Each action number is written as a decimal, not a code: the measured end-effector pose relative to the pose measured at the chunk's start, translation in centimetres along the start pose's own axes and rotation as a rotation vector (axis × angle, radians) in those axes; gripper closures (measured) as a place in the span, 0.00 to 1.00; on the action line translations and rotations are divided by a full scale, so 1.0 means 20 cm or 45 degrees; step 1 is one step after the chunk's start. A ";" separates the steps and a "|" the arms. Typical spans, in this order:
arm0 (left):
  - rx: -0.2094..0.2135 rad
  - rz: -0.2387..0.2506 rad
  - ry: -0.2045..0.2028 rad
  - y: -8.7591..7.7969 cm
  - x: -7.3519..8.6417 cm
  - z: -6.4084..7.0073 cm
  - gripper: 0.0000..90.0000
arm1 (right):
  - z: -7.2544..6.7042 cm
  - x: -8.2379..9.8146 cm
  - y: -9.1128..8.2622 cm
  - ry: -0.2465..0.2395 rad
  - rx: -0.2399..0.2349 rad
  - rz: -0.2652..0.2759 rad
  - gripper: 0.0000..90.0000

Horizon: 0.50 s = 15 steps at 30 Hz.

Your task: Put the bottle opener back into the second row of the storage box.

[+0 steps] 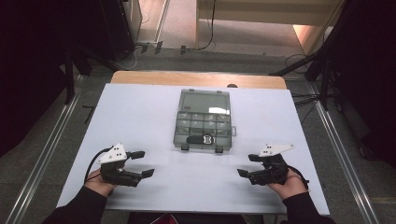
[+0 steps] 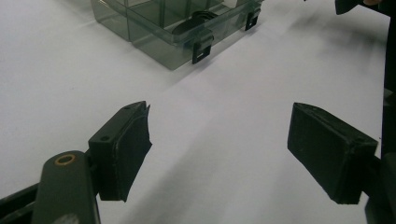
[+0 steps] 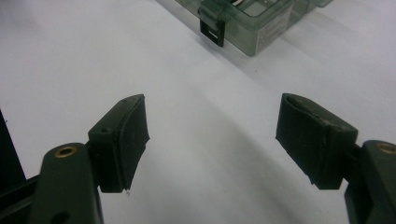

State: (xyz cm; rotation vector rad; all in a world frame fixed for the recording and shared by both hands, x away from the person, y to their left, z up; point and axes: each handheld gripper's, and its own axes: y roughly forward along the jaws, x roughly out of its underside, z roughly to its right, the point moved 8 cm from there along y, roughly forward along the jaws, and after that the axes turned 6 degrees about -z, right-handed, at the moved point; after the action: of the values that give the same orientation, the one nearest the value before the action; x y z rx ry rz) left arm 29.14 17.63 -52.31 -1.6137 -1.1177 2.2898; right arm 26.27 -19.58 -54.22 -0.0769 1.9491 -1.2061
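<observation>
A clear grey plastic compartment box (image 1: 203,120) lies in the middle of the white table, lid down, with two black latches on its near edge. The box's near corner (image 2: 173,32) with its latches sits beyond the jaws in the left gripper view, and one latched corner (image 3: 247,23) sits at the top of the right gripper view. My left gripper (image 1: 141,163) rests low at the near left, open, nothing between its jaws (image 2: 219,149). My right gripper (image 1: 248,164) rests at the near right, also open and empty (image 3: 212,140). Both sit well short of the box.
The white table top (image 1: 140,116) has a wooden strip (image 1: 196,77) along its far edge. Grey floor with metal rails runs on both sides. Cables and dark stands lie beyond the table at the right.
</observation>
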 end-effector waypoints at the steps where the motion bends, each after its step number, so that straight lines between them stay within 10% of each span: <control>1: 0.000 0.000 0.000 0.00 0.00 0.00 0.23 | 0.00 0.01 0.00 0.008 0.001 -0.003 0.30; 15: 0.000 -0.002 0.001 0.00 0.00 0.00 0.23 | 0.02 0.05 0.01 0.010 0.013 -0.026 0.30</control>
State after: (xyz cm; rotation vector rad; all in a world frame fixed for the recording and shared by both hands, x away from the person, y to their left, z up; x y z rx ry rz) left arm 29.13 17.65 -52.30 -1.6125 -1.1187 2.2882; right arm 25.97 -20.20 -55.00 -0.0873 1.9530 -1.2317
